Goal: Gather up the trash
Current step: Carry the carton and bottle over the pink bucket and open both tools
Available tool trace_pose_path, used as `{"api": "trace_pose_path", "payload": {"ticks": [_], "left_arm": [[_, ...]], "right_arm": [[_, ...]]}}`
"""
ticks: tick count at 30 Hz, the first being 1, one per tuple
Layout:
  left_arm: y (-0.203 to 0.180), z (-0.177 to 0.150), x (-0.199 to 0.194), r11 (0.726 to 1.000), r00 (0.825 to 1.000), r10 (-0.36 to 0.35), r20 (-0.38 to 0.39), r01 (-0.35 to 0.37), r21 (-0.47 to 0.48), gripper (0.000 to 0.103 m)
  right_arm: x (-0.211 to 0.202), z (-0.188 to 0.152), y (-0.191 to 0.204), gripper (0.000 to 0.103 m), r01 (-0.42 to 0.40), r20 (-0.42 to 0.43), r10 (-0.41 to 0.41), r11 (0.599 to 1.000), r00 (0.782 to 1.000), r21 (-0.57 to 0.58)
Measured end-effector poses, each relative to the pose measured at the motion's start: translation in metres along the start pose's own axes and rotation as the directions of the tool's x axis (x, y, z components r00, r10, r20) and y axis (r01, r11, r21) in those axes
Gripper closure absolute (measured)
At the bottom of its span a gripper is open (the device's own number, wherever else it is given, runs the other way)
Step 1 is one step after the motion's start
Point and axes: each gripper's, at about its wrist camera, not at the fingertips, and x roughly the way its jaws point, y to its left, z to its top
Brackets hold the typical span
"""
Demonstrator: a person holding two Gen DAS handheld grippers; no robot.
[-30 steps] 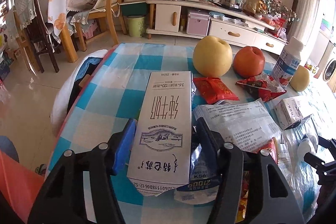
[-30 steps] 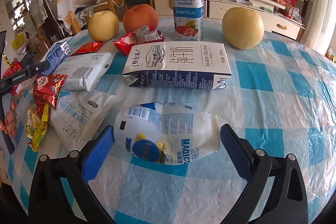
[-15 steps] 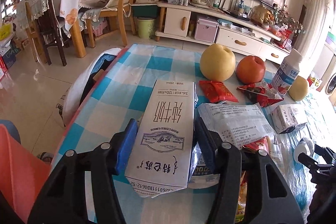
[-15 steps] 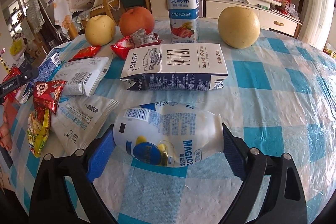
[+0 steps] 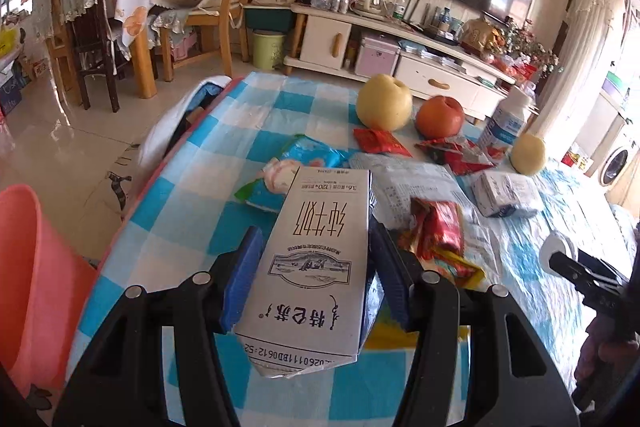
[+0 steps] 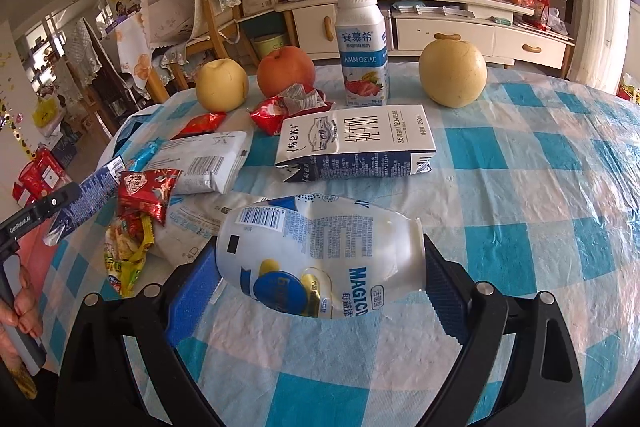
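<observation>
Since a second ago both hands have lifted their loads off the checked table [image 5: 256,115], so two pieces of trash are ready to carry away. The left gripper [image 5: 316,267] clamps a milk carton [image 5: 316,259] narrowly between its pads; the right gripper [image 6: 320,277] squeezes a crushed yoghurt bottle [image 6: 320,259], jaws wide. A pink bin [image 5: 28,267] waits near left.

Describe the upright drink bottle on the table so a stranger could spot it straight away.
On the blue-and-white checked table, look along the far edge. The bottle stands between the red apple and the large yellow pear: the only upright item, white cap, strawberries on its label.
</observation>
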Motion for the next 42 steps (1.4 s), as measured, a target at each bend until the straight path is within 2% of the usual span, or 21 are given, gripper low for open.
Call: {"api": "trace_pose_path", "payload": {"ticks": [6, 9, 11, 16, 19, 21, 22, 28, 33, 34, 35, 40, 42], "left_arm": [[-0.012, -0.033, -0.005, 0.998, 0.997, 0.017, -0.077, -0.012, 0.059, 0.046], [-0.015, -0.041, -0.001, 0.996, 0.994, 0.048, -0.1, -0.04, 0.081, 0.043], [-0.015, -0.044, 0.002, 0.995, 0.993, 0.063, -0.104, -0.054, 0.083, 0.034], [-0.011, -0.047, 0.001, 0.998, 0.994, 0.044, -0.104, -0.038, 0.057, 0.034], [-0.013, -0.051, 0.007, 0.995, 0.988, 0.065, -0.144, -0.054, 0.081, 0.035], [-0.012, -0.052, 0.007, 0.996, 0.989, 0.059, -0.139, -0.048, 0.081, 0.035], [-0.011, -0.052, 0.007, 0.995, 0.989, 0.064, -0.135, -0.052, 0.086, 0.042], [-0.008, -0.049, 0.003, 0.993, 0.989, 0.092, -0.117, -0.081, 0.09, 0.043], [0.009, -0.037, -0.017, 0.995, 0.993, 0.103, -0.058, -0.102, 0.021, 0.045], [0.013, -0.034, -0.023, 0.994, 0.993, 0.114, -0.037, -0.113, 0.005, 0.048], [0.017, -0.032, -0.029, 0.992, 0.992, 0.124, -0.018, -0.124, -0.011, 0.077], [0.062, -0.019, -0.055, 0.971, 0.982, 0.18, 0.051, -0.169, -0.169, 0.083], [0.08, -0.017, -0.06, 0.96, 0.98, 0.191, 0.054, -0.175, -0.219, 0.084]], "right_arm": [[-0.014, -0.006, 0.005, 0.011, -0.019, 0.025, 0.019, 1.0, 1.0, 0.019], [-0.02, -0.01, 0.01, 0.011, -0.02, 0.035, 0.019, 1.0, 0.999, 0.022], [-0.023, -0.011, 0.014, 0.011, -0.021, 0.04, 0.02, 1.0, 0.999, 0.017], [-0.024, -0.016, 0.023, 0.011, -0.016, 0.036, 0.016, 1.0, 0.999, 0.007], [-0.026, -0.017, 0.028, 0.011, -0.012, 0.038, 0.011, 1.0, 0.999, 0.004], [-0.027, -0.017, 0.032, 0.011, -0.013, 0.044, 0.013, 1.0, 0.999, 0.001], [-0.029, -0.017, 0.035, 0.011, -0.012, 0.048, 0.012, 1.0, 0.999, -0.005], [-0.035, -0.022, 0.056, 0.011, -0.016, 0.065, 0.019, 0.999, 0.998, -0.045], [-0.041, -0.025, 0.084, 0.011, -0.05, 0.073, 0.056, 0.996, 0.996, -0.08], [-0.041, -0.025, 0.09, 0.011, -0.063, 0.073, 0.069, 0.995, 0.995, -0.082], [-0.041, -0.024, 0.097, 0.011, -0.076, 0.072, 0.082, 0.994, 0.994, -0.084], [-0.038, -0.02, 0.146, 0.011, -0.172, 0.058, 0.179, 0.979, 0.982, -0.114], [-0.036, -0.019, 0.169, 0.011, -0.199, 0.052, 0.209, 0.969, 0.977, -0.145]]}}
